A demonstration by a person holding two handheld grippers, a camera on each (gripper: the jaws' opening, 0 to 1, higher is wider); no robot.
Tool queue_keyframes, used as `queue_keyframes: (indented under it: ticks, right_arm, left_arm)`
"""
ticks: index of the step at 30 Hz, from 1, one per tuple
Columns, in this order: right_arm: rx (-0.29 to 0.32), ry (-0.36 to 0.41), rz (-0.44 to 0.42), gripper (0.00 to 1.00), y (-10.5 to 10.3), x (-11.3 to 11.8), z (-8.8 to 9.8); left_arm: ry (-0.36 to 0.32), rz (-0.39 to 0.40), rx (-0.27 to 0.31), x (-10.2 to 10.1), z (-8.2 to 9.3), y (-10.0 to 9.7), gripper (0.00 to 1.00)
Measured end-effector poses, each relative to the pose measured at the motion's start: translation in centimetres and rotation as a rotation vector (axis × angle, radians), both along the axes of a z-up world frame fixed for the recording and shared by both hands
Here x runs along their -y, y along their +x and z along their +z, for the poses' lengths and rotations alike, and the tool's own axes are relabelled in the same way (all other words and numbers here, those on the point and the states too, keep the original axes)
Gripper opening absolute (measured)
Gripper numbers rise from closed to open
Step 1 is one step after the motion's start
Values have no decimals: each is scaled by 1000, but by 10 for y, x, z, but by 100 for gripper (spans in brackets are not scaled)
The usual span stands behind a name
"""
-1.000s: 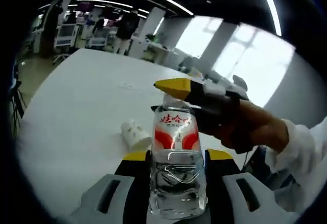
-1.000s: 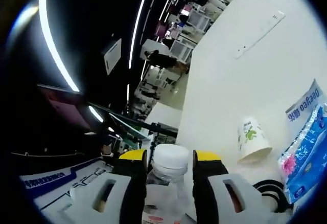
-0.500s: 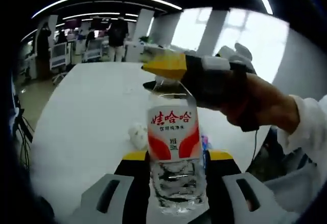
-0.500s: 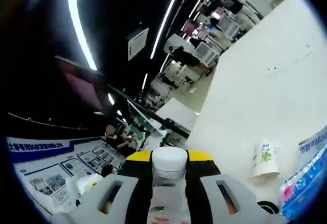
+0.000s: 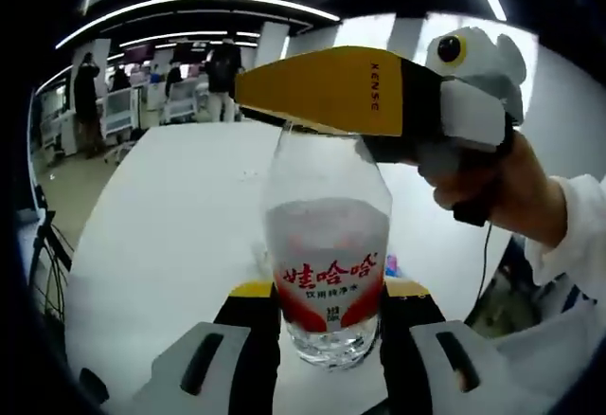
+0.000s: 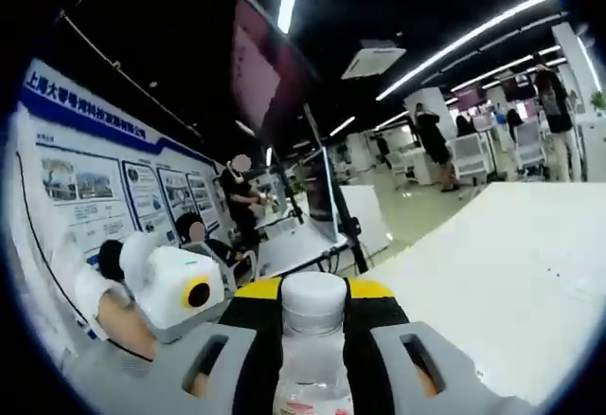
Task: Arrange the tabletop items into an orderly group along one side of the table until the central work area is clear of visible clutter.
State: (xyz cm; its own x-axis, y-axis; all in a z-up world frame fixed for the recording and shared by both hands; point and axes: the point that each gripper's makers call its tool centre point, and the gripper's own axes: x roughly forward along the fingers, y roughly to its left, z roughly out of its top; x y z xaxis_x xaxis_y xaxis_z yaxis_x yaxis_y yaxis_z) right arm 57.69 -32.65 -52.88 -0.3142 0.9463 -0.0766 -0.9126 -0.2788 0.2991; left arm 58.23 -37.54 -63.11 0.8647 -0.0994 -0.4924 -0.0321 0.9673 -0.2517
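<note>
1. The left gripper (image 5: 327, 315) has its jaws closed on the lower body of the bottle (image 5: 327, 254), held upright above the white table (image 5: 161, 235).
2. The right gripper (image 6: 315, 306) has its jaws closed on the white cap (image 6: 314, 299).
3. In the left gripper view, the right gripper crosses the bottle's top, held by a hand (image 5: 502, 183).
</note>
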Motion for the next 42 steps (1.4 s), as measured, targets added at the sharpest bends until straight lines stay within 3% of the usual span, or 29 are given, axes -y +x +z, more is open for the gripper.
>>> queue_keyframes:
  ticks: [6,12,18,22,29,38,42]
  right_arm:
    - [-53,10,-9,19,12,-1,-4]
    - [-9,26,7,19,-2,-2,-5]
    - [-2,34,38,19,-11,-4,-6]
    - [12,39,35,19,-7,-10,-9]
    - [19,46,3,19,16,-18,-14]
    - [60,48,0,19,31,-21,-27]
    - [54,57,-10,19,34,-26,-29]
  left_arm:
    - [3,4,-1,-2,0,0,36]
    - [44,8,-14,-6,-4,-1,37]
    - [104,0,-44,-13,-9,-9,38]
    - [106,1,-76,-12,-12,-17,49]
    - [76,76,-111,-19,-20,-36,86]
    - [58,118,-101,-24,-21,-56,90]
    - [4,142,-76,-21,-17,-57,85]
